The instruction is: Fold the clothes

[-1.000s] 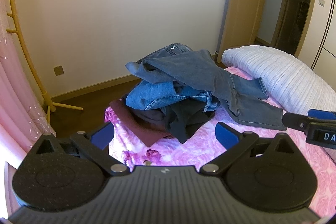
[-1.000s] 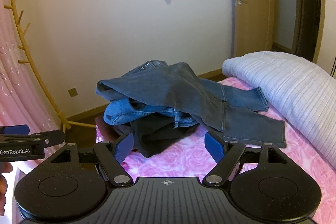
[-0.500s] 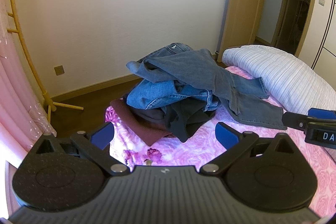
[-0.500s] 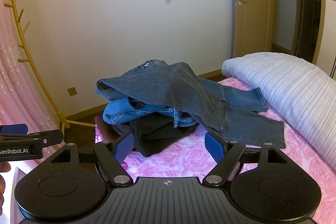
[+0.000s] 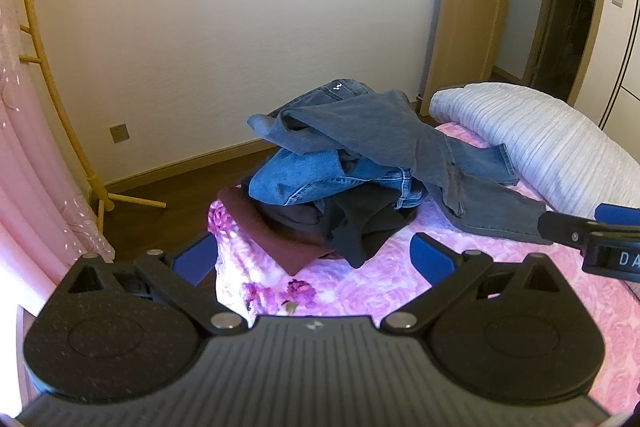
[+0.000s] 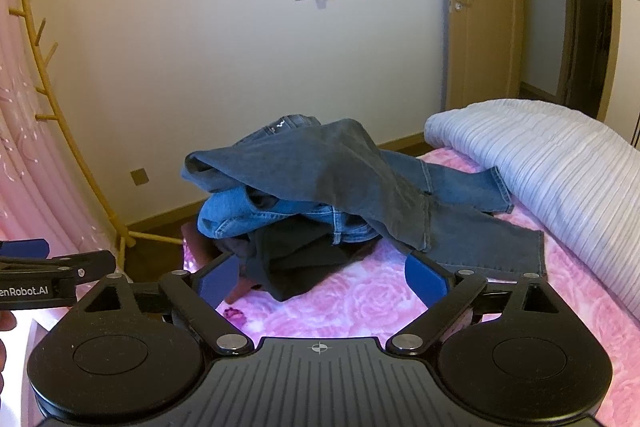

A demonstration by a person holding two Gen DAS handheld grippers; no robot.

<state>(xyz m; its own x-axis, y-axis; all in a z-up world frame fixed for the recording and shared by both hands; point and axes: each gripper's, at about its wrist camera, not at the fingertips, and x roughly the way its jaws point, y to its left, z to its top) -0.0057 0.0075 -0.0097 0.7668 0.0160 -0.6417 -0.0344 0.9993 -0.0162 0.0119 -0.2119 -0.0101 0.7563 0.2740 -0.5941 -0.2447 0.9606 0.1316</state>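
Observation:
A pile of clothes sits on the pink rose-patterned bed [image 5: 384,279]. Grey-blue jeans [image 5: 384,131] lie on top, with a leg trailing right toward the pillow. Lighter blue jeans [image 5: 316,179] lie under them, then a black garment [image 5: 356,231] and a maroon one [image 5: 276,235]. The same pile shows in the right wrist view: grey-blue jeans [image 6: 320,163], lighter jeans [image 6: 248,215], black garment [image 6: 288,263]. My left gripper [image 5: 314,257] is open and empty, short of the pile. My right gripper [image 6: 322,277] is open and empty, just before the black garment.
A white ribbed pillow [image 5: 540,143] lies at the right of the bed, also in the right wrist view [image 6: 552,179]. A yellow coat stand [image 5: 52,79] and pink curtain [image 5: 28,155] are at left. A wooden door [image 5: 472,7] is behind. The bed's left edge drops to dark floor [image 5: 160,219].
Both grippers have drifted very slightly; the pile looks a touch higher in the left wrist view. Jaws stay open and nothing has been taken hold of.

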